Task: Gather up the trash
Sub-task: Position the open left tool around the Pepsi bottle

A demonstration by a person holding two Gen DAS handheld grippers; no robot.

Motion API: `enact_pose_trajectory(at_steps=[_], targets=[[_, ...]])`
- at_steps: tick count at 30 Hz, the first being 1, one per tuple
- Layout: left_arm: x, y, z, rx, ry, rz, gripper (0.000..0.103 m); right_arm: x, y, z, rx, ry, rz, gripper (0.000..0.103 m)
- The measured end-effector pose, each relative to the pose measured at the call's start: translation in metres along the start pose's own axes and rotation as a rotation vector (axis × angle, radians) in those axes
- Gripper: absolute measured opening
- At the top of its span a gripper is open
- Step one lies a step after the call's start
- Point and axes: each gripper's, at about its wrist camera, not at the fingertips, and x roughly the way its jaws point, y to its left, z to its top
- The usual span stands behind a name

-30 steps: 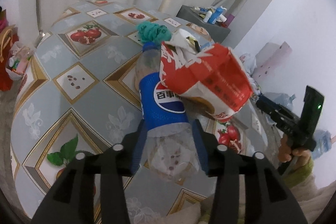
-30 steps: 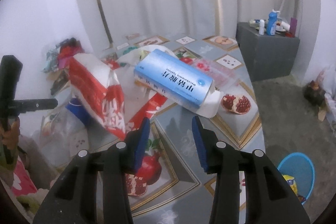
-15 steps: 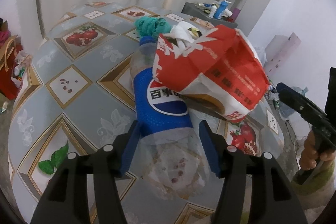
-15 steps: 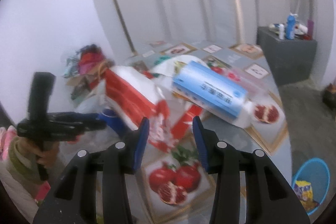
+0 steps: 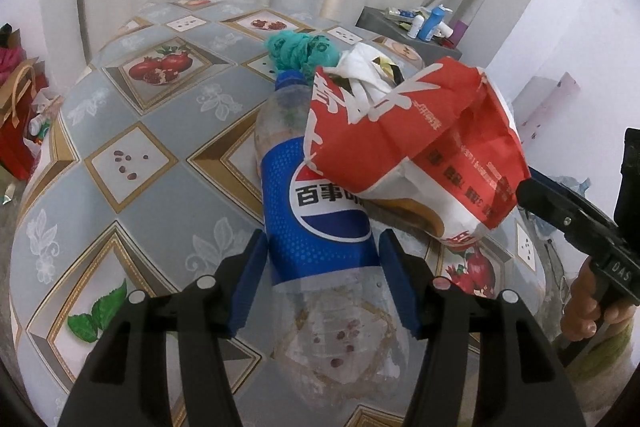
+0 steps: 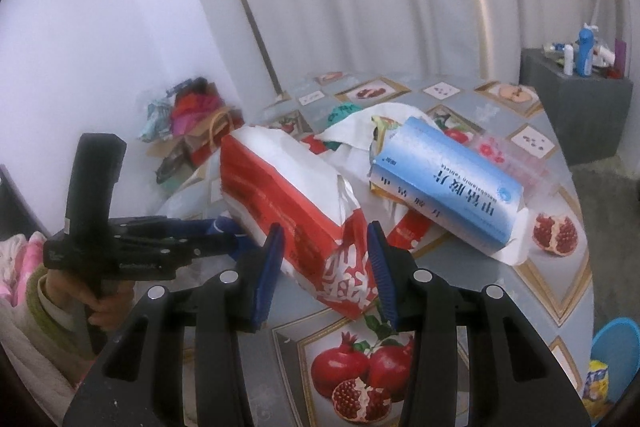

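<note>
An empty Pepsi bottle (image 5: 316, 227) with a blue label lies on the table, cap pointing away. My left gripper (image 5: 322, 279) is open, with its blue pads on either side of the bottle's lower half. A crumpled red and white paper bag (image 5: 420, 139) lies against the bottle. In the right wrist view my right gripper (image 6: 326, 267) is open, with its pads on either side of the near end of the red bag (image 6: 292, 195). A blue medicine box (image 6: 448, 183) lies to the right of the bag, on white paper.
The table has a grey cloth with pomegranate prints (image 5: 140, 147). A teal cloth ball (image 5: 298, 49) lies beyond the bottle cap. A blue bin (image 6: 612, 359) stands on the floor at lower right. A grey stand with small bottles (image 6: 576, 95) is at the back right.
Both grippers have moved in towards the pile. The left one now has the bottle between its pads, and the right one has swung left from the blue box to the red bag.
</note>
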Motion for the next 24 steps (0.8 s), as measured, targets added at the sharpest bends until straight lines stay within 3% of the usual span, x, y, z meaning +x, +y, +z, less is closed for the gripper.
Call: enact_pose_trajectory(at_steps=[13,24], targets=[[0.0007,0.0003,0.0003,-0.002,0.000,0.000,0.056,0.0063,-0.0059,0.0013,0.014,0.012,0.024,0.038],[0.0010,-0.0002,0.0014,-0.002,0.009,0.004,0.056,0.0066,-0.0070,-0.0044,0.036,0.019,0.039,0.027]])
